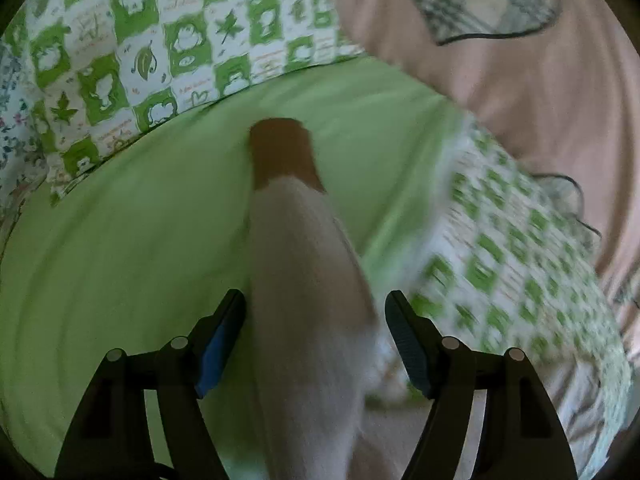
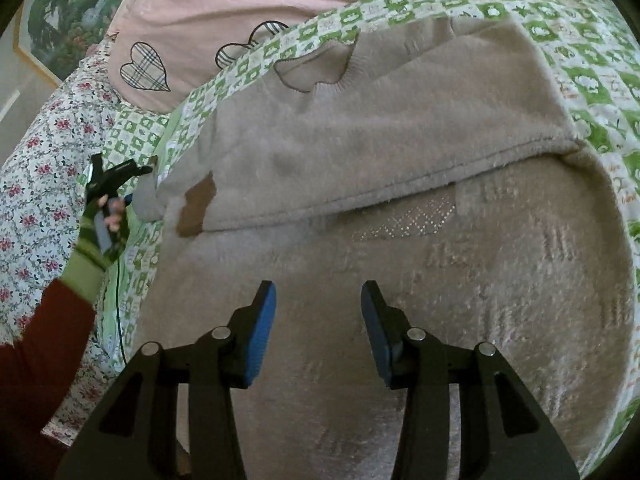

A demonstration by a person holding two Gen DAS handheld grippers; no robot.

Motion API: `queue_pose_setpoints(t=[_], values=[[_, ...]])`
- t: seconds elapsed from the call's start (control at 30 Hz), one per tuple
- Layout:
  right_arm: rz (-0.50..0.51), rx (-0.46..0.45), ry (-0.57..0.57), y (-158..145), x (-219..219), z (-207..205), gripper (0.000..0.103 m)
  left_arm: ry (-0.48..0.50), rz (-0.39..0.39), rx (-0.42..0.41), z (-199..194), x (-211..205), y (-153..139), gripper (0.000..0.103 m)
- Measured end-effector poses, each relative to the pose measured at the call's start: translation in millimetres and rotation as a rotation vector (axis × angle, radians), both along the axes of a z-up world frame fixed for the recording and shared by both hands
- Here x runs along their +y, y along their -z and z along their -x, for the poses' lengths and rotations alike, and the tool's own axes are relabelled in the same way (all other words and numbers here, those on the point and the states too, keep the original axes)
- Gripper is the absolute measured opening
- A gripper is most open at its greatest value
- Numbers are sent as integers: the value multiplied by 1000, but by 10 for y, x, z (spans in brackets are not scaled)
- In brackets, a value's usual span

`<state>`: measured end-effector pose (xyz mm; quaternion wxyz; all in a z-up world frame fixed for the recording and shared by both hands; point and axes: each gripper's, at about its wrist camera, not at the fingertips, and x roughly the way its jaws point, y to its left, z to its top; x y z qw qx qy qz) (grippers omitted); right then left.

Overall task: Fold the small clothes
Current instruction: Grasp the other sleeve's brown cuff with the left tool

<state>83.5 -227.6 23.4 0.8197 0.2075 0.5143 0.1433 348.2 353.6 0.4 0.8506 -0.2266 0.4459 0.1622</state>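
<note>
A small beige fuzzy sweater (image 2: 380, 152) lies spread on the green-and-white checked quilt (image 2: 592, 76), its far part folded over the body. My right gripper (image 2: 318, 320) is open and empty, hovering just above the sweater's lower body. A beige sleeve with a brown cuff (image 1: 296, 240) runs between the fingers of my left gripper (image 1: 316, 336), whose jaws stand apart around it; the view is blurred. In the right wrist view the left gripper (image 2: 120, 184) is at the sweater's left edge by the brown cuff (image 2: 196, 212).
A plain green sheet (image 1: 120, 264) lies under the sleeve. A pink pillow with plaid hearts (image 2: 240, 12) is behind the quilt. A floral sheet (image 2: 40, 168) covers the left side. The person's red-sleeved arm (image 2: 40, 340) reaches in from the left.
</note>
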Motion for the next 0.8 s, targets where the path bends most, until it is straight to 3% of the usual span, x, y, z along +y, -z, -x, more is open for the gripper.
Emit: queue_pose_setpoints(t=[0.03, 0.07, 0.13, 0.17, 0.33, 0.47, 0.63, 0.8], values=[[1, 5, 0, 12, -3, 3, 46, -14, 0, 6, -32, 47, 29, 61], [1, 8, 1, 22, -6, 7, 46, -23, 5, -4, -57, 95, 50, 40], [0, 10, 1, 39, -6, 16, 46, -16, 10, -33, -52, 88, 42, 16], [0, 11, 2, 43, -3, 11, 46, -9, -4, -55, -25, 57, 11, 9], [-3, 0, -5, 22, 56, 9, 46, 124, -31, -213, 332, -428, -338, 8], [-17, -15, -17, -11, 129, 27, 46, 298, 2, -335, 710, -1181, -644, 8], [-35, -31, 1, -65, 89, 101, 46, 515, 41, -393, 1033, -2185, -772, 8], [-44, -38, 50, -113, -132, 220, 46, 735, -1, -393, 1234, -3116, -702, 8]])
